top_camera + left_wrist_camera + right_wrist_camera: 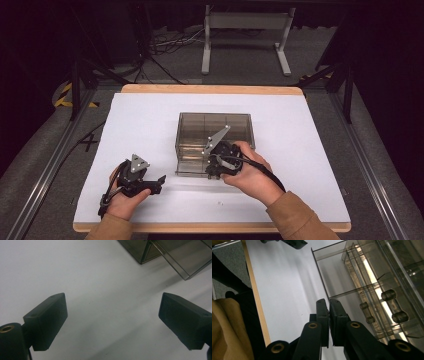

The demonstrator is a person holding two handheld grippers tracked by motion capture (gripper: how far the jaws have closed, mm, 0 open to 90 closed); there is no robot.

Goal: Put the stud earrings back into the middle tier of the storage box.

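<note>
Smoky acrylic drawer box (pixel 215 131); right tool (pixel 329 305) clamped on its front panel.

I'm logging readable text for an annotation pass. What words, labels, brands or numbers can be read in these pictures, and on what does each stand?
None can be read. The smoky transparent plastic drawer box, the white table cover, the left gripper and the right gripper bear no legible print.

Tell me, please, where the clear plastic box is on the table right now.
In the high view the clear plastic box sits near the middle of the white table, a little right of centre. The right gripper is at its near edge; the left gripper is apart, nearer the person.
</note>
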